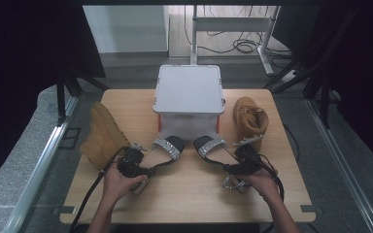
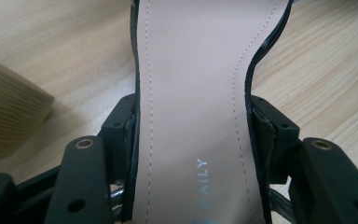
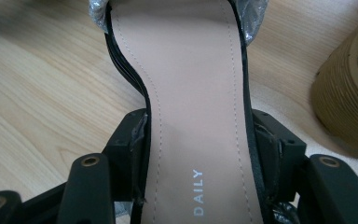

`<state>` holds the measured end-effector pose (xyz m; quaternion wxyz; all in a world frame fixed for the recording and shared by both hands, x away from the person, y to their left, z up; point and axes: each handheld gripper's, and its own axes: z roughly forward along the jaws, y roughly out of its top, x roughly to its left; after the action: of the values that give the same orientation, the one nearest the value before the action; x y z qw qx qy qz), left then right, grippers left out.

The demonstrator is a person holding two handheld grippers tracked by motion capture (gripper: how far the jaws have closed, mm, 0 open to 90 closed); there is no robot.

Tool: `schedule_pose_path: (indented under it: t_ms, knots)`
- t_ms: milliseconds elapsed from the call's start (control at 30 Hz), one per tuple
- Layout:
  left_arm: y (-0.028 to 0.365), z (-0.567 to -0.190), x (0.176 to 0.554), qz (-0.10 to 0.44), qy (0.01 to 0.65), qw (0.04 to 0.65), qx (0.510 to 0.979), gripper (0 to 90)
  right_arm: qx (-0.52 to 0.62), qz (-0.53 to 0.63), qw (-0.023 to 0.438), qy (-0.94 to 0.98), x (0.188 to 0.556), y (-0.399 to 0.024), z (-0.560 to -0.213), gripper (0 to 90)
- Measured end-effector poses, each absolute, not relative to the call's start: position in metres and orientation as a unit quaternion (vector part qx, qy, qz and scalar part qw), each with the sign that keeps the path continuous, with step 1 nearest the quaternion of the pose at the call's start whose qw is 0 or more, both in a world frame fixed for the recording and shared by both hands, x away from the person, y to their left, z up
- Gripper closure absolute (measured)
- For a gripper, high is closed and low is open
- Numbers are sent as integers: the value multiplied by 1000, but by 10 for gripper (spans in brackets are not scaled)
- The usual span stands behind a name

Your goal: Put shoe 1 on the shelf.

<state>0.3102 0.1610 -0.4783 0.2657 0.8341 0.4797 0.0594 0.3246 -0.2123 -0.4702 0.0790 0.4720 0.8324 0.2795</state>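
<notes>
Two black sandals with beige insoles and glittery silver toe straps lie on the wooden table (image 1: pixel 184 199), toes pointing toward the box. My left gripper (image 1: pixel 148 167) is shut on the left sandal (image 1: pixel 167 148). In the left gripper view, my left gripper (image 2: pixel 193 121) presses its pads on both edges of the left sandal's (image 2: pixel 191 70) narrow waist. My right gripper (image 1: pixel 230 168) is shut on the right sandal (image 1: pixel 212 147). My right gripper (image 3: pixel 200 133) clamps the right sandal (image 3: pixel 186 70) at the waist in the right gripper view. A hand holds each gripper.
A white lidded box (image 1: pixel 188 90) stands at the table's far middle, just beyond the sandals' toes. A tan boot (image 1: pixel 102 136) lies tipped at the left, its ribbed sole (image 2: pixel 9 116) close by. Another tan boot (image 1: pixel 250 119) stands at the right, seen again as a tan boot (image 3: pixel 349 102).
</notes>
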Motion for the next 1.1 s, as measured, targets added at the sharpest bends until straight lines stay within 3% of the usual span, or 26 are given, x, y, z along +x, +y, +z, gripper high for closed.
schedule_pose_path:
  t_ms: [1100]
  knots:
    - [149,-469,340,85,523,299,793,420,522,308,103,789,343,-195,-465,416]
